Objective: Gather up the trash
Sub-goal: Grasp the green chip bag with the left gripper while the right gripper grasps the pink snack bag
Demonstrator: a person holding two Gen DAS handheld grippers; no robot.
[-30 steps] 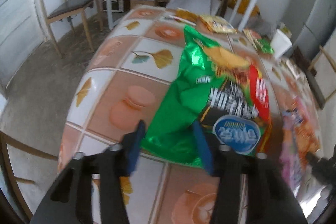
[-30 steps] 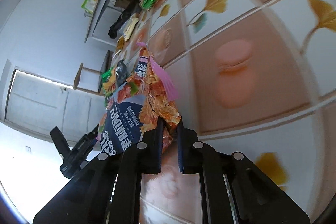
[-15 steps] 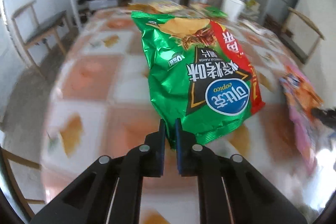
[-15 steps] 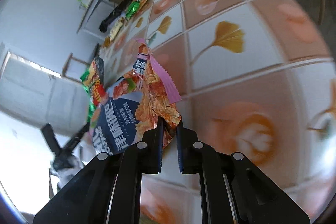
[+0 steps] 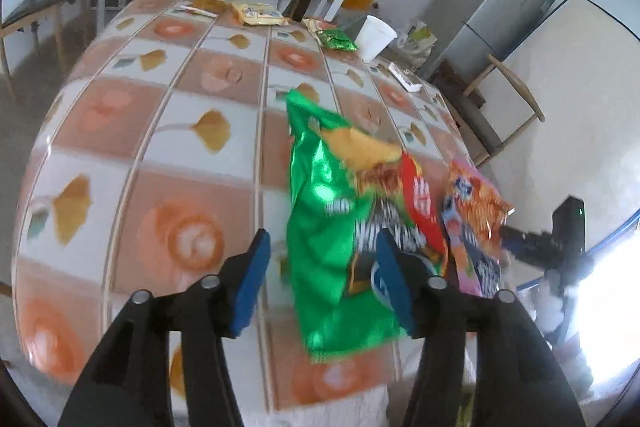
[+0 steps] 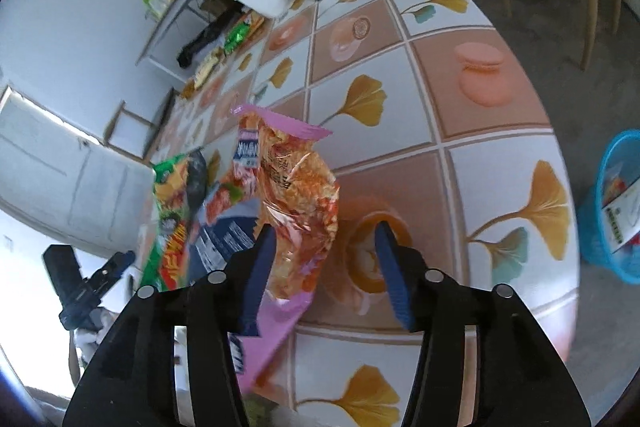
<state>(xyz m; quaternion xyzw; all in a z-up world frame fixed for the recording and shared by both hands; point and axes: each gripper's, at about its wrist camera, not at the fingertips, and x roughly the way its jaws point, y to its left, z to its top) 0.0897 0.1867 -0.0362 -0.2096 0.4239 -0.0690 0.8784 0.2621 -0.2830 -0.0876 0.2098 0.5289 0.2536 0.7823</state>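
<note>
Both grippers' jaws are opening at the table's near edge — the left gripper [image 5: 322,279] around the green chip bag [image 5: 332,227], the right gripper [image 6: 324,263] around the pink-orange snack bag [image 6: 296,195] — neither pad visibly pressing. The tablecloth [image 5: 160,147] beyond lies mostly bare.

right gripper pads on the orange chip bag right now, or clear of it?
Cannot tell. In the right wrist view the right gripper is opening, with the orange chip bag between its pads; the right pad is clear, but the bag overlaps the left pad.
</note>
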